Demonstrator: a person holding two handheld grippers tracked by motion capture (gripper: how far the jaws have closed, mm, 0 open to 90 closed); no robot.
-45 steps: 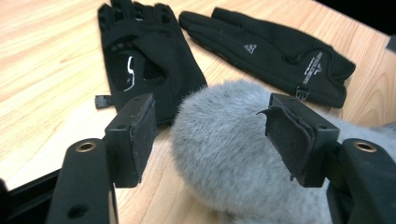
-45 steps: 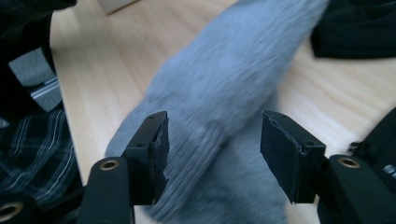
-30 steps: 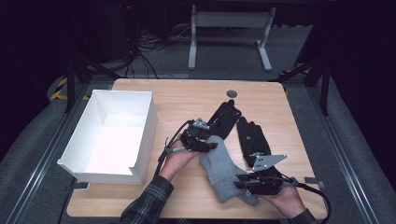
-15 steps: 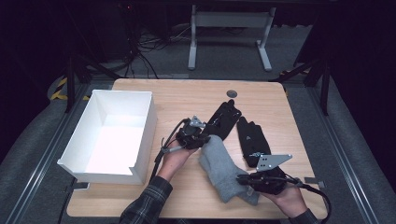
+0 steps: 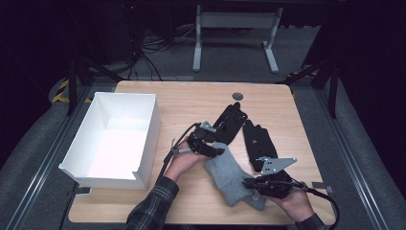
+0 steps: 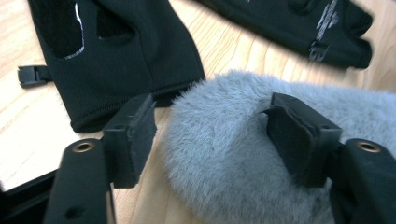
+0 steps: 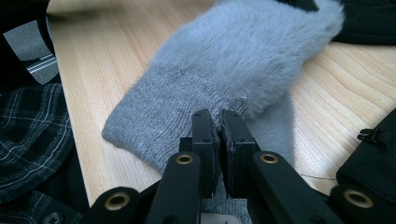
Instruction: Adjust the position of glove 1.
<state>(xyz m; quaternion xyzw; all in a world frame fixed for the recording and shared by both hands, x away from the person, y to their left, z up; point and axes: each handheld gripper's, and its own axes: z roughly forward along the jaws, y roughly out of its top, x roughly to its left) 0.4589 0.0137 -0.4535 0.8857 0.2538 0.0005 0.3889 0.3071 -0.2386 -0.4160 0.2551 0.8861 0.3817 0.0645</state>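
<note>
A grey fuzzy glove [image 5: 230, 175] with a knit cuff lies on the wooden table [image 5: 191, 100], between my two grippers. My left gripper [image 5: 216, 148] is at its fuzzy end. In the left gripper view its jaws [image 6: 215, 130] have just been opening and now straddle the fuzzy end [image 6: 224, 154] without pinching it. My right gripper [image 5: 250, 183] is shut on the glove's knit cuff [image 7: 154, 116], the pads [image 7: 205, 126] pressed together on the fabric near the front edge. Two black gloves [image 5: 230, 122] [image 5: 257, 139] lie flat just beyond the grey one.
A white open box [image 5: 115, 139] stands at the table's left side. A round dark grommet [image 5: 237, 96] sits near the far edge. A plaid sleeve [image 5: 153, 206] comes in from the bottom.
The left gripper's jaws have opened and let go of the glove's fuzzy end, which now rests lower on the table. The right gripper has kept its grip and place.
</note>
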